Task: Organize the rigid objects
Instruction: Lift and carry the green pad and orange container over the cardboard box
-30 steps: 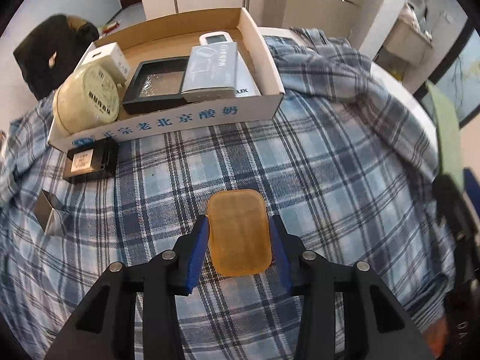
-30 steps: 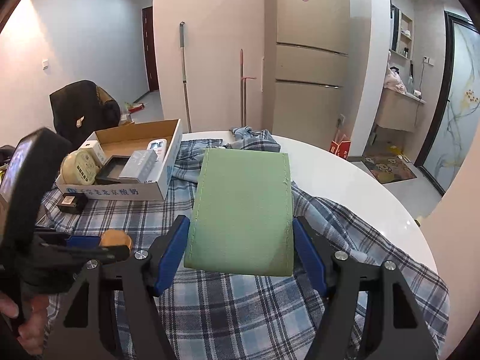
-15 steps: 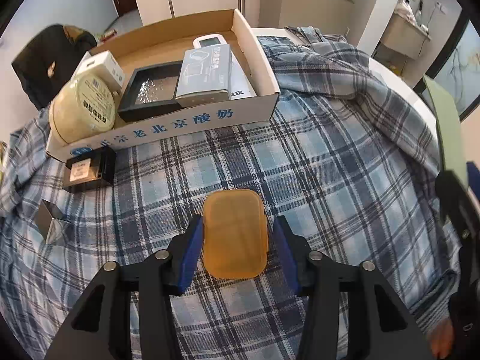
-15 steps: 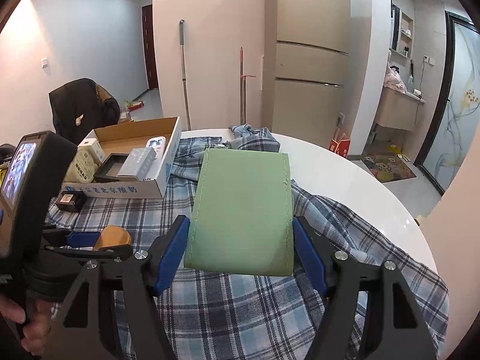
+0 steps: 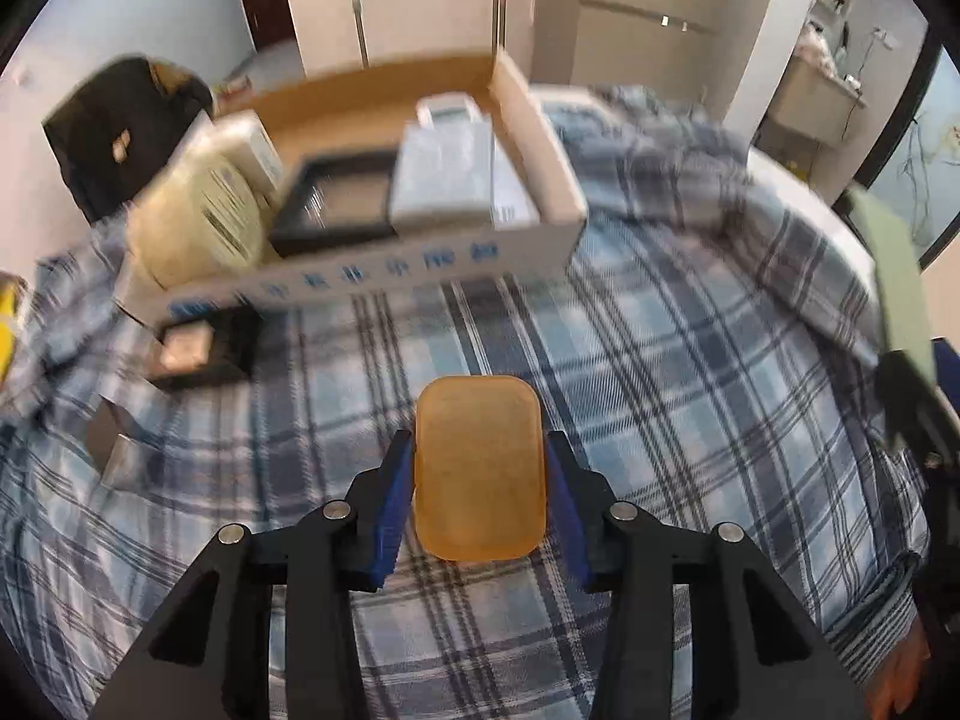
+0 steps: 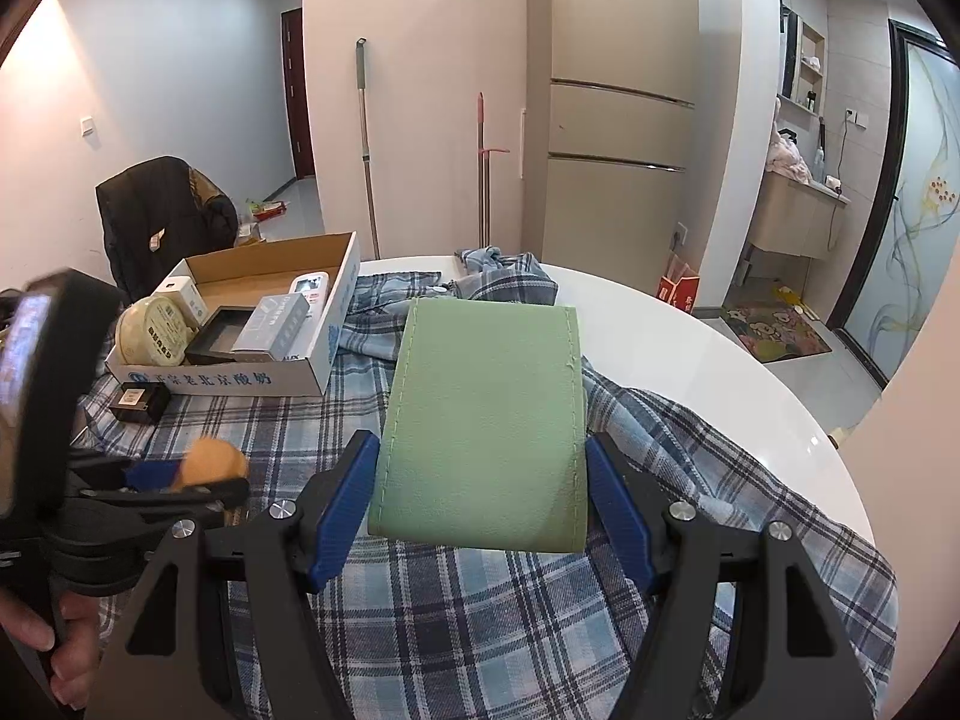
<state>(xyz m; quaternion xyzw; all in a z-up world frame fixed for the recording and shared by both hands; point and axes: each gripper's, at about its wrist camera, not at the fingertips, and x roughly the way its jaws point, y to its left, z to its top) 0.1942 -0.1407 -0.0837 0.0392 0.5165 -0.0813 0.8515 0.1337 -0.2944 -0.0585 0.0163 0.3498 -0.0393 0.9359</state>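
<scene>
- The amber soap-like block (image 5: 480, 468) is gripped between the blue pads (image 5: 393, 504) of the left gripper (image 5: 480, 495); the jaws are closing, with both pads against the block's long sides.
- The block is held above the plaid cloth (image 5: 660, 396) that covers the round white desk (image 6: 708, 360), well in front of the cardboard box (image 6: 336, 324).
- The green leather-like case (image 6: 486, 420) is clenched across its width by the jaws of the right gripper (image 6: 483, 510), and it is raised over the cloth with its far end tilted up.
- Inside the box a round cream tin (image 6: 153, 330), a small white carton (image 6: 183, 294), a black tray (image 6: 219, 336), a grey packet (image 6: 276, 324) and a white remote control (image 6: 309, 288) are seen.
- A small black box with a label (image 6: 138, 399) lies on the cloth just in front of the cardboard box, near its left corner.
- A small shiny metal piece (image 5: 117, 450) lies on the cloth nearer the camera; what it is cannot be told.
- In the left wrist view the far things are blurred.
- A hand (image 6: 57, 642) is seen on the left gripper's handle at the lower left of the right wrist view.
</scene>
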